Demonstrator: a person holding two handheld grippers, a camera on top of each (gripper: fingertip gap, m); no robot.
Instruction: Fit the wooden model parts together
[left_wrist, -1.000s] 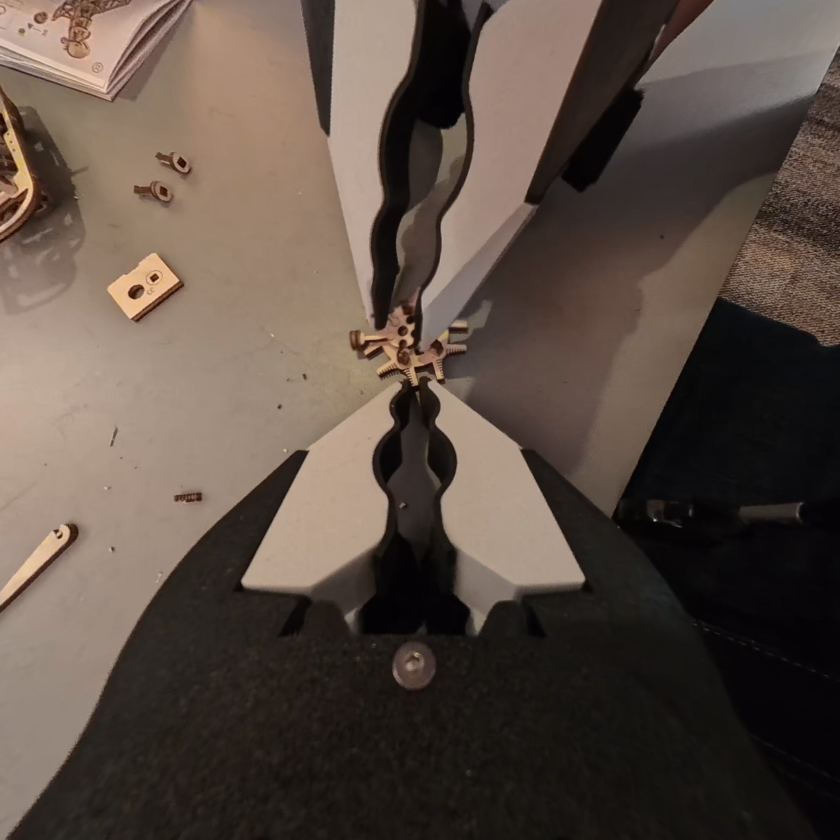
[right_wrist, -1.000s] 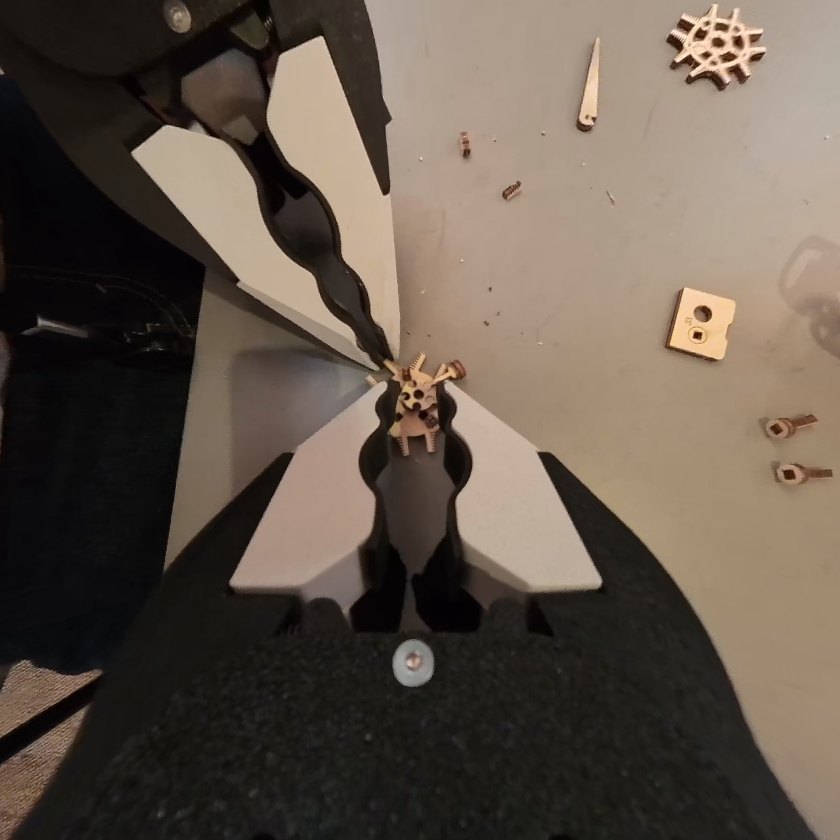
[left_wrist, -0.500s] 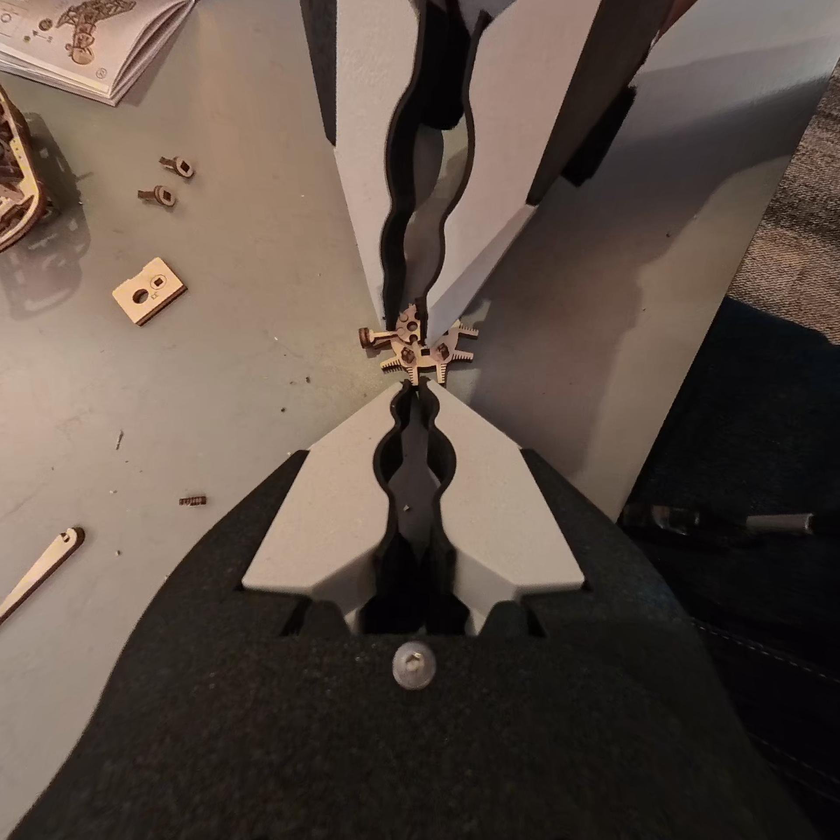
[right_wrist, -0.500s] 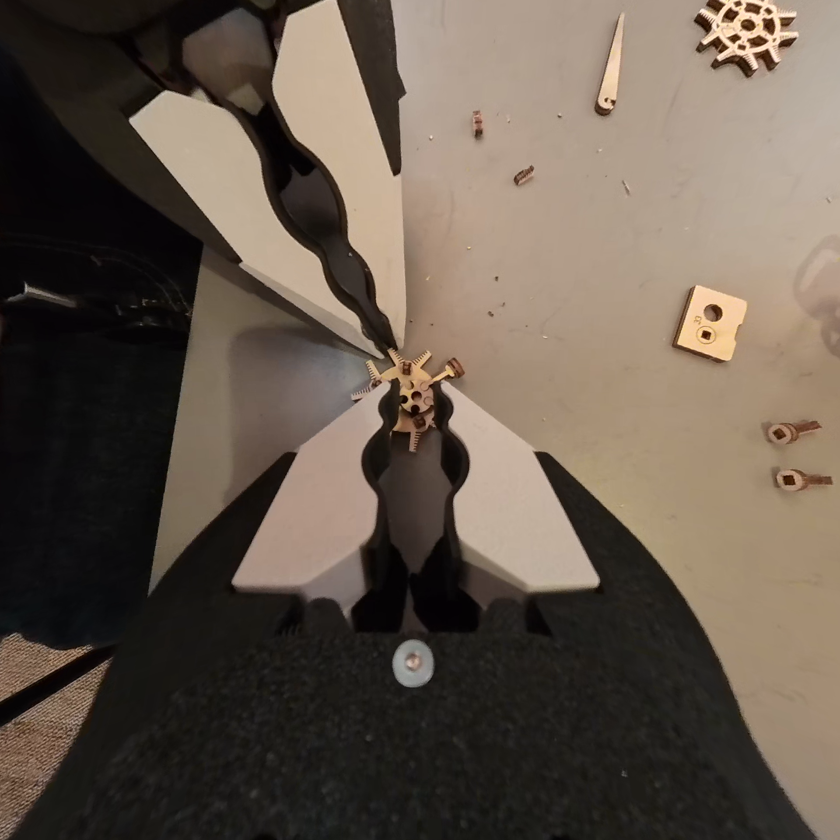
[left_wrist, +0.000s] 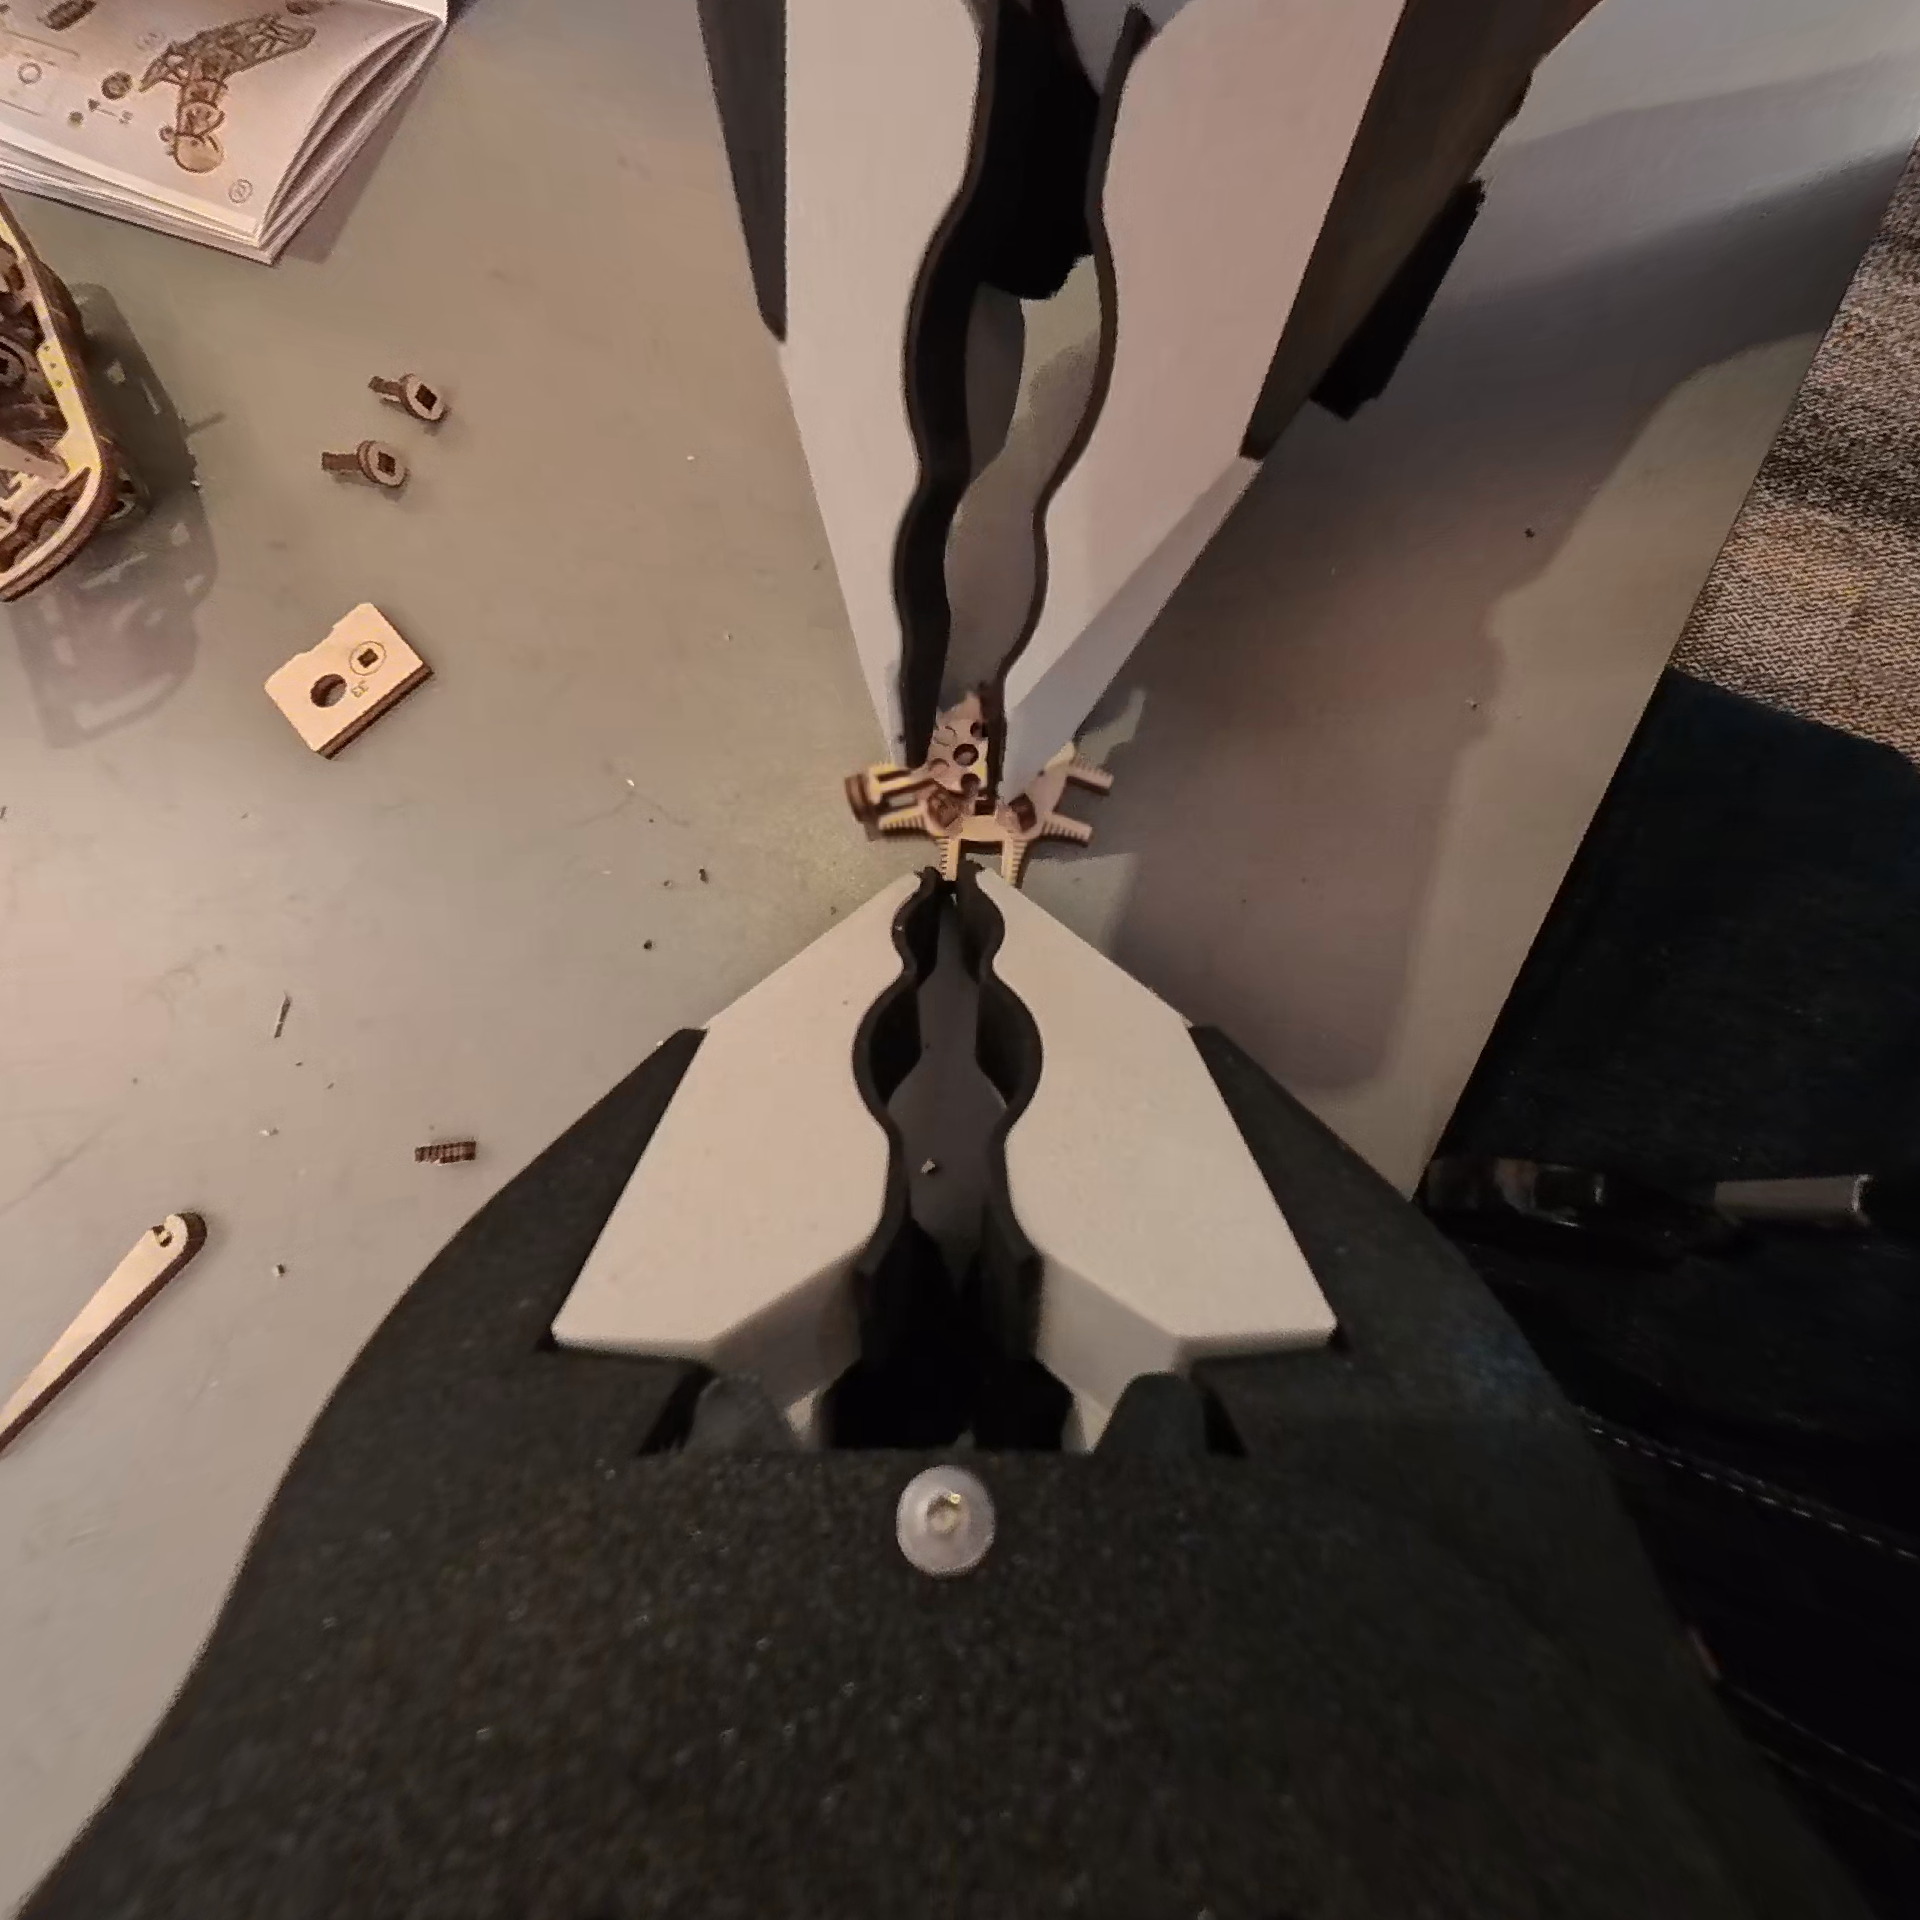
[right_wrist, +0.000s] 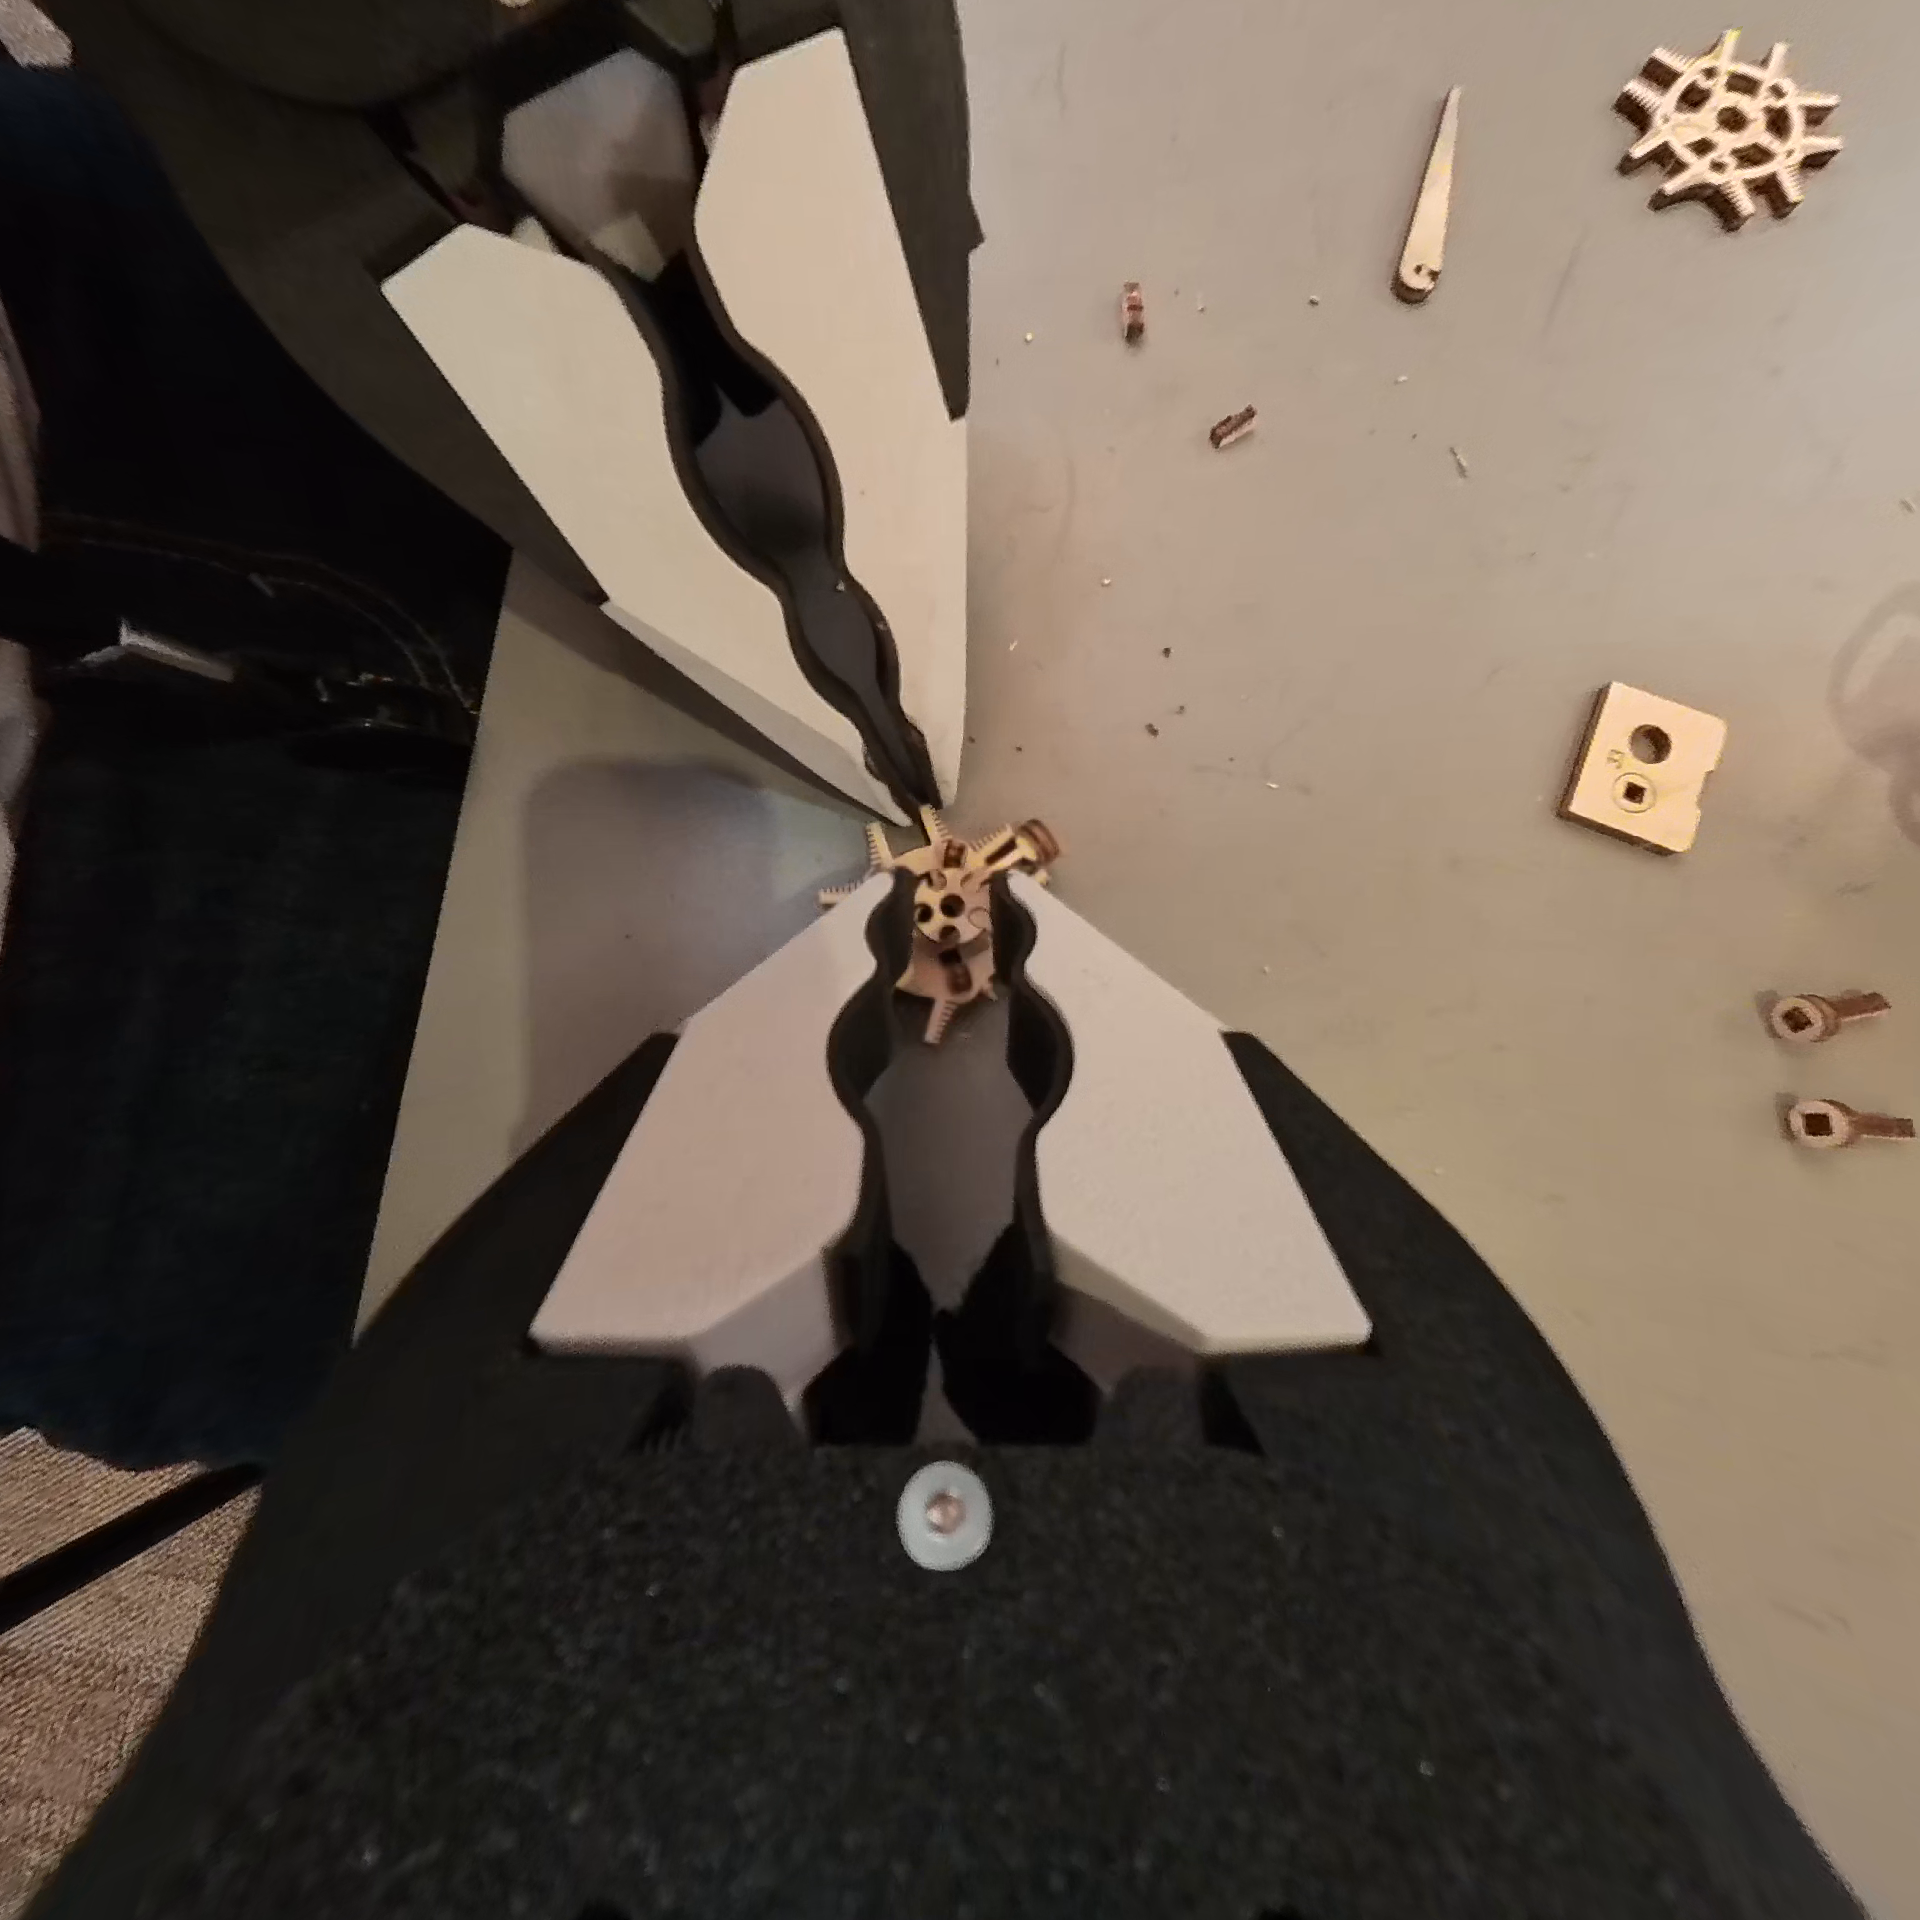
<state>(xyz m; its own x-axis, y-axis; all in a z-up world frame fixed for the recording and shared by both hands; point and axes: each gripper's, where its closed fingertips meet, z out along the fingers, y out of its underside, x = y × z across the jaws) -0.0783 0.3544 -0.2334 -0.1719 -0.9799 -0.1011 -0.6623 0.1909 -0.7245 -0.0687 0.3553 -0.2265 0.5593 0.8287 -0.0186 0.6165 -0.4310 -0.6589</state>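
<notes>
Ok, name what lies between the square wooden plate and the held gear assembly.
Only bare table and tiny wood crumbs before the gear assembly, per right wrist view.

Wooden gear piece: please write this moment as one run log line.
right gripper: shut on wooden gear piece | left gripper: shut on one spoke | above table

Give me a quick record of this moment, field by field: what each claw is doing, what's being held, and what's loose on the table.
right claw: shut on toothed wooden assembly
left claw: tips nearly closed on one spoke of the assembly; contact unclear
loose parts: spoked wheel, square plate, two small keys, pointed strip
other: booklet, partly built model
surface: grey table
</notes>
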